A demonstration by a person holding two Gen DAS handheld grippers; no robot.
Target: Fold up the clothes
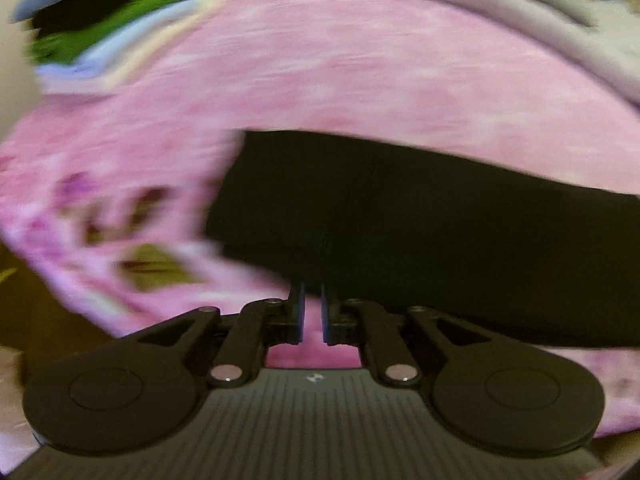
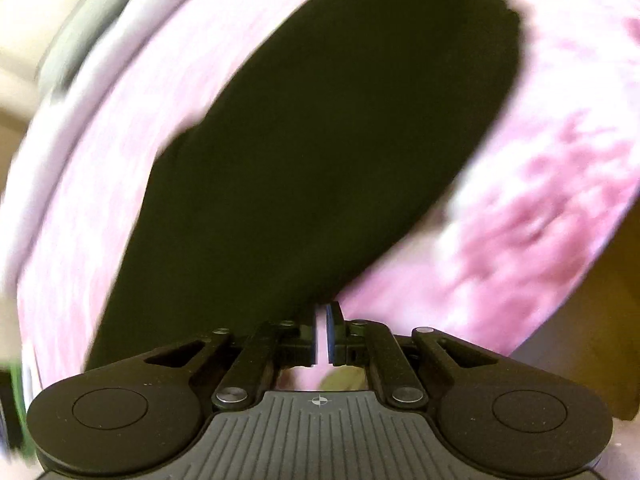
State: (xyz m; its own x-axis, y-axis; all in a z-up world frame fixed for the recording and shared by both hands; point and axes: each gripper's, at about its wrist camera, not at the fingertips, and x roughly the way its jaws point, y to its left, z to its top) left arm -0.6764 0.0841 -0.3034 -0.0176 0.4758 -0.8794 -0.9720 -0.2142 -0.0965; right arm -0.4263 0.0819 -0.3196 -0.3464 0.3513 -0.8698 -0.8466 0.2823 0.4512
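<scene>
Blurring smears both views, so fabric edges and folds are hard to read. Black garment (image 1: 420, 232) lies flat on the pink bedspread (image 1: 320, 80), cut off at right in the left view. Left gripper (image 1: 312, 314) sits at its near edge, fingers nearly together with a thin gap showing pink (can't tell if cloth is pinched). Right gripper (image 2: 322, 334): same, narrow gap, garment just ahead-left. Folded stack (image 1: 100, 40) far left, indistinct.

A pink floral-patterned bedspread (image 1: 320, 80) fills most of both views, badly blurred. Along its far right edge lies a pale grey blanket or pillow (image 1: 540, 12). Off its near left corner shows a dim brownish floor (image 1: 24, 312).
</scene>
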